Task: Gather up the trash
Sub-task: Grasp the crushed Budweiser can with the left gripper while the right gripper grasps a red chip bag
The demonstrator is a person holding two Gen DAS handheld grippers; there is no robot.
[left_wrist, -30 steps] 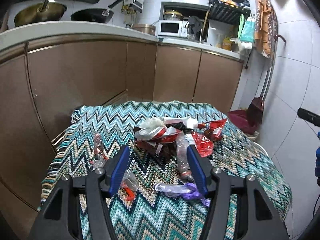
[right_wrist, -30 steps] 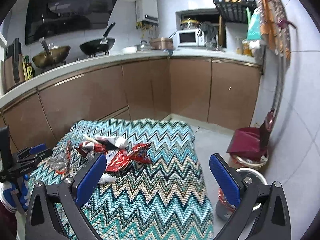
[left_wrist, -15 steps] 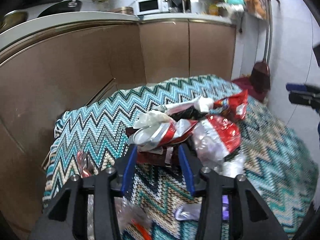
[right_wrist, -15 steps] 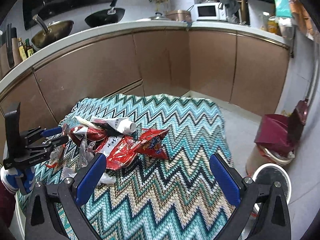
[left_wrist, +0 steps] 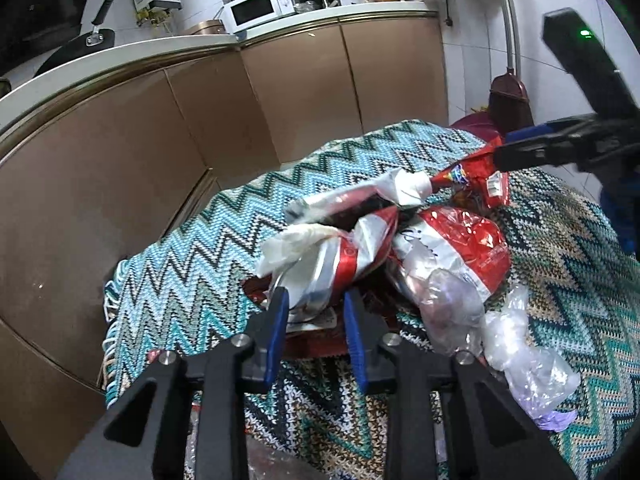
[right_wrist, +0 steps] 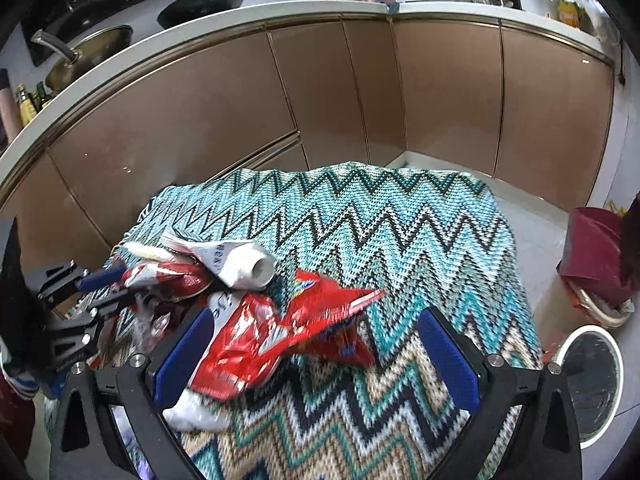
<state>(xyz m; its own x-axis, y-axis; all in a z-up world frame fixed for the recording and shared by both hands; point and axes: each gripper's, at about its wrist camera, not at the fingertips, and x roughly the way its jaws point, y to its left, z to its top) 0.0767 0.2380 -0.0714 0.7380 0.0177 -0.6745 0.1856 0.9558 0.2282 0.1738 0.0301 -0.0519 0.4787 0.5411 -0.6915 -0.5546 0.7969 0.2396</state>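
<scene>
Zigzag blanket point(right_wrist: 400, 240) lies bare beyond the right gripper point(right_wrist: 320, 354), whose fingers stand wide apart around a red wrapper point(right_wrist: 280, 332) (untouched). The left gripper point(left_wrist: 314, 304), jaws just closing, straddles a red-and-silver wrapper point(left_wrist: 340, 260); whether the pads press it cannot be told, its lower part hidden.

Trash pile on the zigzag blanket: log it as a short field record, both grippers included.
surface: zigzag blanket draped over a low surface beside the kitchen cabinets
trash: heap of crumpled wrappers at one side of the blanket
left gripper: jaws have just been closing, narrow around the silver-and-red wrapper; pad contact unclear
right gripper: jaws wide open, straddling the red snack bag, not gripping
loose item: clear plastic bag near the heap
bin: white-rimmed bin on the floor beside the blanket
</scene>
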